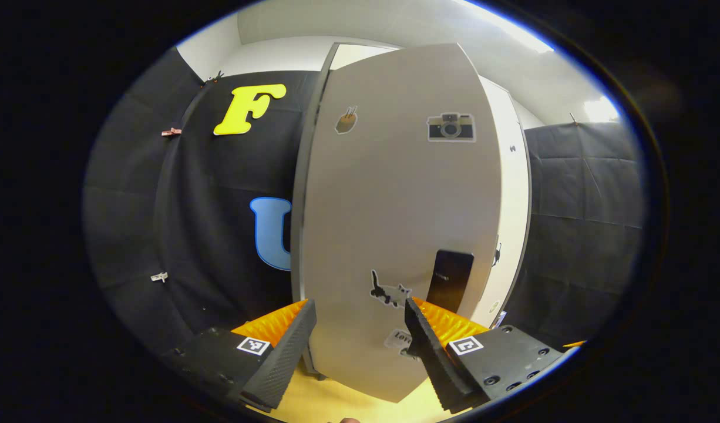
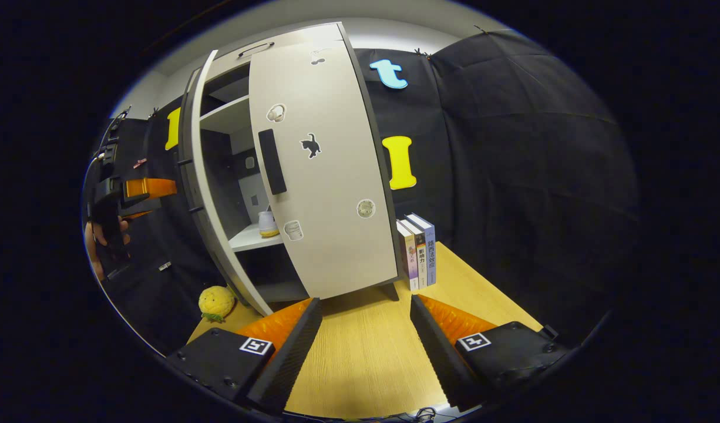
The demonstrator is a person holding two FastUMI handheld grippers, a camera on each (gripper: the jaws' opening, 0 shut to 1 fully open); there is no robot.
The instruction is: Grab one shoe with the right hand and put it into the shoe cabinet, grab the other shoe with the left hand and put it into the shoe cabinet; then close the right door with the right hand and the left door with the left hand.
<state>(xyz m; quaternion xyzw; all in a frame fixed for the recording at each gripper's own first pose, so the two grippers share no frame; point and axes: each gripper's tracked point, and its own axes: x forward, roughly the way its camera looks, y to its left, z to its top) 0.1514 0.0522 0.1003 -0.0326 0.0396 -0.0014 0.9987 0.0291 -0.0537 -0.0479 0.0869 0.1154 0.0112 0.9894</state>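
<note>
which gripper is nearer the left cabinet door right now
Left. The left gripper is right up at the left door, open fingers straddling its lower face. The right gripper sits back over the table, well clear of the cabinet.

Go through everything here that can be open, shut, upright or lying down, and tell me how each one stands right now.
Left door: part open, swung out from the cabinet.
Right door: closed or nearly so.
Cabinet: left side open, shelves in view.
Books: upright, side by side next to the cabinet.
Left gripper: open, holding nothing, facing the left door.
Right gripper: open, holding nothing, over the table.
</note>
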